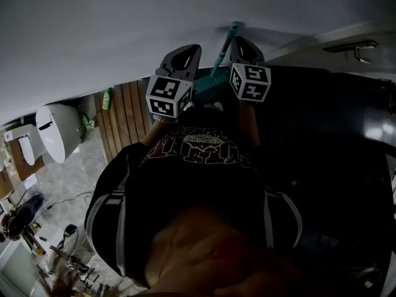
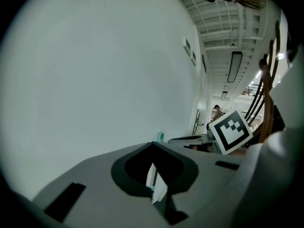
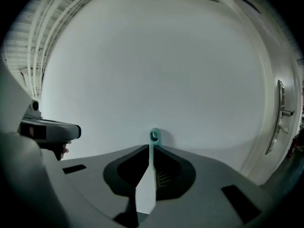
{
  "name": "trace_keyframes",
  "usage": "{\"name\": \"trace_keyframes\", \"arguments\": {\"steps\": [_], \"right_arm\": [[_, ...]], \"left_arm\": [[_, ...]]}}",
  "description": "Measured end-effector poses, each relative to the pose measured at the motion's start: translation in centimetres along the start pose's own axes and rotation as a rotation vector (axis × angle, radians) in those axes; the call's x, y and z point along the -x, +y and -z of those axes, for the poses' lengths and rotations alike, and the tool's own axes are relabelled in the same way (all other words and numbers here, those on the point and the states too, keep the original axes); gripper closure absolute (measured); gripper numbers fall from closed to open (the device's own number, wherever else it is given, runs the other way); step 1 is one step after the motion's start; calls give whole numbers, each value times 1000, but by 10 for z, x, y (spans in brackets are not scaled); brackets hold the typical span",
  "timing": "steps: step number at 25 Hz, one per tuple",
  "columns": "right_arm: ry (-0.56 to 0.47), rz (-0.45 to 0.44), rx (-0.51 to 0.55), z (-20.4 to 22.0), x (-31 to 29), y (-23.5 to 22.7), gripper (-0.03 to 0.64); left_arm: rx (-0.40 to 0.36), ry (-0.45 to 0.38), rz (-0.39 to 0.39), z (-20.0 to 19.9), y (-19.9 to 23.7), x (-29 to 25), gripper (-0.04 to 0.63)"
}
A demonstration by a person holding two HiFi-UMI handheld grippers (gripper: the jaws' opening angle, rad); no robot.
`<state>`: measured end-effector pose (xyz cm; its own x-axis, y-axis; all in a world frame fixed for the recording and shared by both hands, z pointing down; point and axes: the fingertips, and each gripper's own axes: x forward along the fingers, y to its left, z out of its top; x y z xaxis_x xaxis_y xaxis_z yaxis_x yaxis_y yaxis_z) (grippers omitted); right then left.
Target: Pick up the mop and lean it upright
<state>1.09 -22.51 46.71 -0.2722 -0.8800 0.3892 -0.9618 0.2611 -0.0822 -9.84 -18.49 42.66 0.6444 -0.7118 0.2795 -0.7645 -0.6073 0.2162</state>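
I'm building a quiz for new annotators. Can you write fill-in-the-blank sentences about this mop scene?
1. The right tongs are closed on the ____ of the mop.
2. The tip with the hanging hole is coloured ____.
3. Behind that tip stands a plain white ____.
Missing words: handle; teal; wall.

The teal mop handle [image 3: 152, 153], loop-tipped, stands upright beside the white wall [image 3: 156, 70].
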Motion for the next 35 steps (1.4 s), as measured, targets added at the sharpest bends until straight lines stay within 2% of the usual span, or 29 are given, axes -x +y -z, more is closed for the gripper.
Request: {"name": "trace_keyframes", "arguments": {"steps": [3, 7, 14, 27, 35], "right_arm": [[13, 24, 3, 2, -9, -5, 592], [37, 16, 8, 7, -18, -9, 538], [73, 9, 20, 16, -36, -10, 486], [70, 50, 30, 18, -56, -15, 486], [74, 26, 37, 18, -52, -15, 497]], "left_arm": [[21, 2, -16, 0, 10, -1, 551], [32, 0, -39, -1, 16, -3, 551], [49, 3, -58, 2, 23, -4, 551], [66, -5, -74, -1, 36, 2, 551], [70, -10, -81, -4, 31, 1, 551]]}}
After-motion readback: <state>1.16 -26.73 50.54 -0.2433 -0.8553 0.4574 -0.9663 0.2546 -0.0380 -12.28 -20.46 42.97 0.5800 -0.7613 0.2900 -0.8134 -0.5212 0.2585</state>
